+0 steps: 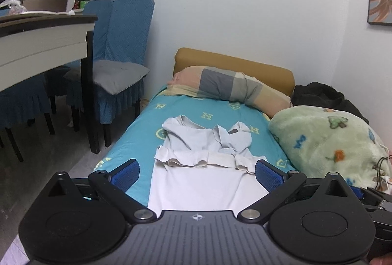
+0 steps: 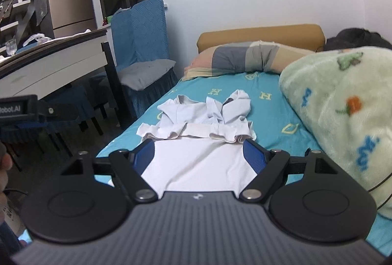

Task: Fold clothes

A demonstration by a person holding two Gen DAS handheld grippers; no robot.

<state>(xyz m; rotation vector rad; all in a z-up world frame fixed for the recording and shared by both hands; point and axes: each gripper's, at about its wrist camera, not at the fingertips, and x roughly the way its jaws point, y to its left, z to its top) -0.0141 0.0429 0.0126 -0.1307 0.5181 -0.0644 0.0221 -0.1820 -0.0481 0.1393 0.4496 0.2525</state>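
A white garment lies flat along the turquoise bed sheet, with a pale grey-blue crumpled upper part at its far end and a cream band across the middle. It also shows in the right wrist view. My left gripper is open above the near part of the garment, blue pads wide apart, holding nothing. My right gripper is open too, over the same white cloth, and empty. The left gripper's body shows at the left edge of the right wrist view.
A plaid pillow lies at the tan headboard. A green fleece blanket is piled on the bed's right side. Blue-covered chairs and a white table stand left of the bed.
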